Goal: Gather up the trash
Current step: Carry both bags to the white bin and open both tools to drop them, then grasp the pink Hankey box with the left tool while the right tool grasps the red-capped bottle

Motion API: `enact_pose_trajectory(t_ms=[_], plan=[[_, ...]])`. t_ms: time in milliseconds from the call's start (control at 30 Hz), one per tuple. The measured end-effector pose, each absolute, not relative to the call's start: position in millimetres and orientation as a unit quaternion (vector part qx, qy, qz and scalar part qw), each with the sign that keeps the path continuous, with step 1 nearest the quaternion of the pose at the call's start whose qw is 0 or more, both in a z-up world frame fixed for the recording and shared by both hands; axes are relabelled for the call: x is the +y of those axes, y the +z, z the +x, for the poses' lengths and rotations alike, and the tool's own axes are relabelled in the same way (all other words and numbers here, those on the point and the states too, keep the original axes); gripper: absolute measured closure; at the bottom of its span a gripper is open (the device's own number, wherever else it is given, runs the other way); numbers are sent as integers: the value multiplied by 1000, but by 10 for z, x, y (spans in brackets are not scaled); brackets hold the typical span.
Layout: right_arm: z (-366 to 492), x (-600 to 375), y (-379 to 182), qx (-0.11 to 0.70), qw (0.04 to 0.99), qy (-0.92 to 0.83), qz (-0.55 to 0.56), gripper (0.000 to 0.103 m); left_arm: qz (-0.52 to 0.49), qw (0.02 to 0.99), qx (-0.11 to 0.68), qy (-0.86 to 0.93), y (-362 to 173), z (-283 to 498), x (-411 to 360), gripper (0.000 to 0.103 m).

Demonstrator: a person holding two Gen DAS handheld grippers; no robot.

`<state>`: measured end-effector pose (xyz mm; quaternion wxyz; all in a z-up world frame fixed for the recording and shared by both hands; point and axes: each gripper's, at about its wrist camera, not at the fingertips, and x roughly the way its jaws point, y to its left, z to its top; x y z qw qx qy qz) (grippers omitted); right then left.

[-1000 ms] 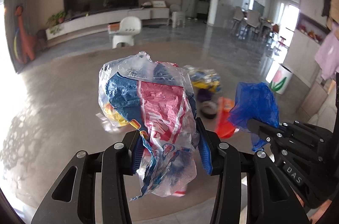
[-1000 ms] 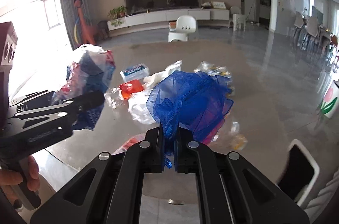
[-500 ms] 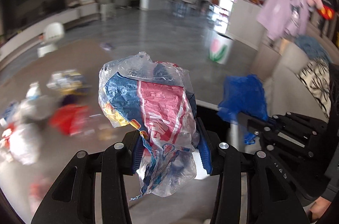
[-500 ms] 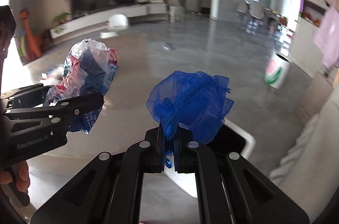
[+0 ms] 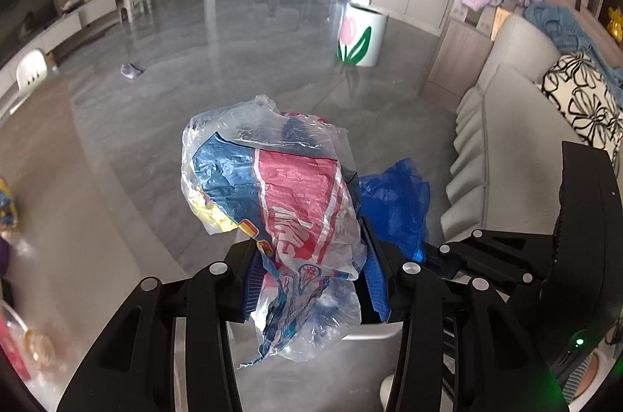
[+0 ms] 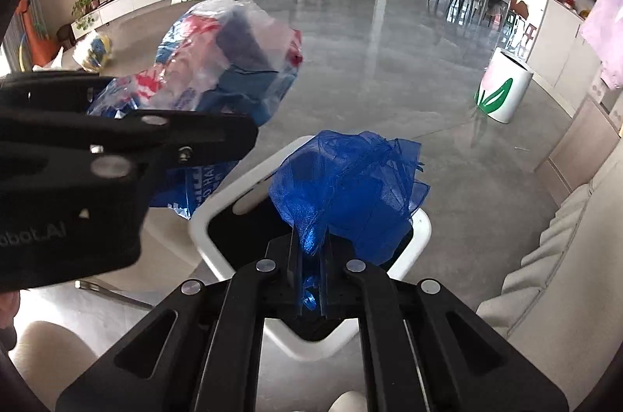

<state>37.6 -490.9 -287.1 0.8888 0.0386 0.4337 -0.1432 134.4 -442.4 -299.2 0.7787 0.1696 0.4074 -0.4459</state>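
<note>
My left gripper [image 5: 307, 279] is shut on a crumpled clear plastic wrapper [image 5: 280, 201] printed red and blue, held in the air. In the right wrist view the left gripper and its wrapper [image 6: 226, 61] are at the left. My right gripper [image 6: 309, 279] is shut on a bunch of blue mesh [image 6: 350, 190] and holds it over a white-rimmed bin [image 6: 422, 229] with a dark inside. The blue mesh [image 5: 393, 205] also shows behind the wrapper in the left wrist view, with the right gripper at the lower right.
A grey sofa [image 5: 506, 147] with a black-and-white cushion [image 5: 580, 104] stands at the right. A white bin with a tulip picture [image 5: 360, 38] stands on the glossy grey floor. More trash [image 6: 93, 48] lies on the table at the left. Dining chairs stand far back.
Both grippers swung right, away from the trash pile on the table, each still holding its load. The right gripper now hangs over the white-rimmed bin, with the left gripper close beside it.
</note>
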Motion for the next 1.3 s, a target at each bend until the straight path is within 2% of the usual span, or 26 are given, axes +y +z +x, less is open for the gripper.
enact_pose_trajectory(t_ms=[33, 67, 100, 133, 167, 333, 500, 667, 1000, 1300], plan=[[371, -4978, -2874, 435, 889, -138, 40, 92, 173, 776, 411, -446, -3042, 1356, -4477, 54], [379, -5004, -2909, 437, 889, -131, 39, 78, 176, 774, 414, -445, -3087, 1376, -4506, 50], [360, -5023, -2931, 438, 889, -129, 34, 34, 181, 775, 417, -439, -3144, 1384, -4565, 35], [349, -5061, -2956, 434, 893, -119, 32, 5, 190, 776, 422, -428, -3179, 1398, -4624, 11], [336, -5079, -2969, 434, 894, -107, 32, 3, 204, 780, 426, -411, -3226, 1412, -4636, 4], [367, -5226, -3133, 467, 877, -114, 13, 3, 270, 778, 414, -389, -3335, 1304, -4757, 5], [294, -5202, -3049, 449, 885, -120, 4, 3, 255, 784, 408, -393, -3197, 1308, -4666, 5], [231, -5157, -2731, 426, 897, -118, 23, 3, 224, 799, 398, -391, -2937, 1306, -4452, 5], [260, -4417, -1980, 359, 929, -89, -14, 3, 147, 866, 350, -326, -2165, 1309, -3226, 5], [555, -3245, -1812, 336, 939, 5, -74, 3, 116, 911, 336, -210, -2001, 1303, -1747, 5]])
